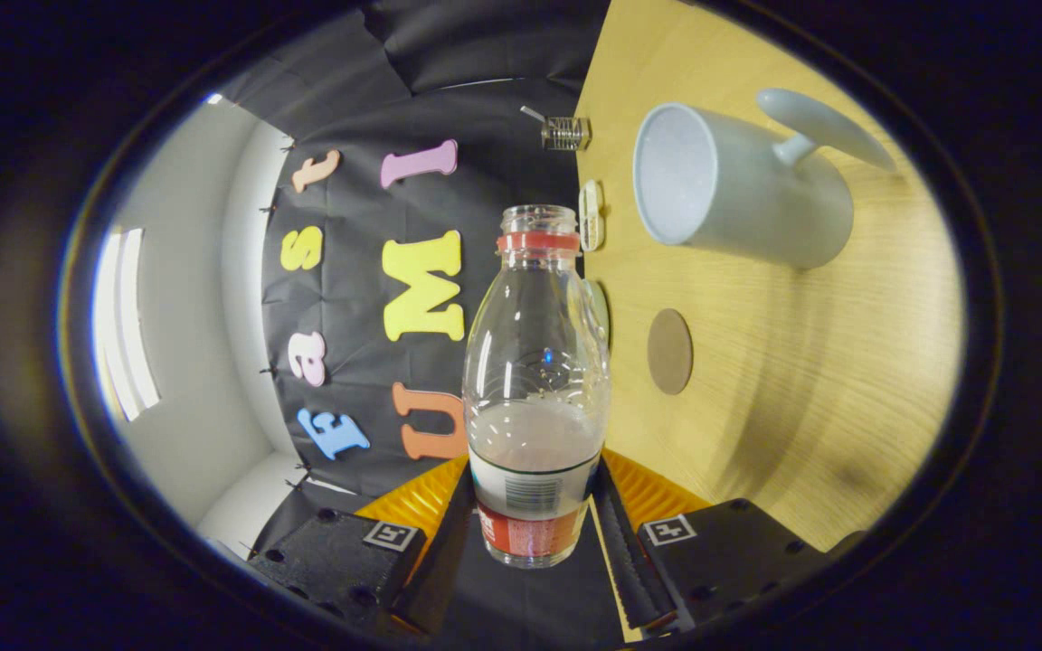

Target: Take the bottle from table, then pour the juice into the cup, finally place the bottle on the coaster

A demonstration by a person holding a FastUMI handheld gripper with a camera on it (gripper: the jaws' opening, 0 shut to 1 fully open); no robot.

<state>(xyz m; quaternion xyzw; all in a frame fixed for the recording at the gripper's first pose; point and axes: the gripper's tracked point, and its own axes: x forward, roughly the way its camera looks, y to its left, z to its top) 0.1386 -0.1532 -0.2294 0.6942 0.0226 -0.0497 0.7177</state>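
- Gripper view: the tool [535,515] was clamped on the bottle [536,380], one black finger pressing each side of its labelled lower body
- The whole scene appeared rolled about a quarter turn, so the counter [783,425] stood as a yellow wood-grain plane at the 3 o'clock side of the bottle
- The bottle ran straight ahead along the fingers toward 12 o'clock, uncapped, with a red ring just below its open mouth
- A pale, cloudy juice [535,438] filled only the part of the bottle near the fingers; the clear upper part held none
- The cup [738,185], a pale grey-blue mug, rested on the counter at about 1 o'clock from the bottle mouth, well apart from it, its open mouth facing the bottle side and its handle on the far side
- The inside of the cup looked plain and pale; whether it held liquid I cannot tell
- The coaster [669,351], a flat brown disc, lay on the counter at 3 o'clock of the bottle's shoulder, near it but apart, and at 6 o'clock of the cup
- A small white object [591,215] sat at the counter edge beside the bottle neck, and a small glass item [564,133] beyond it at 12 o'clock
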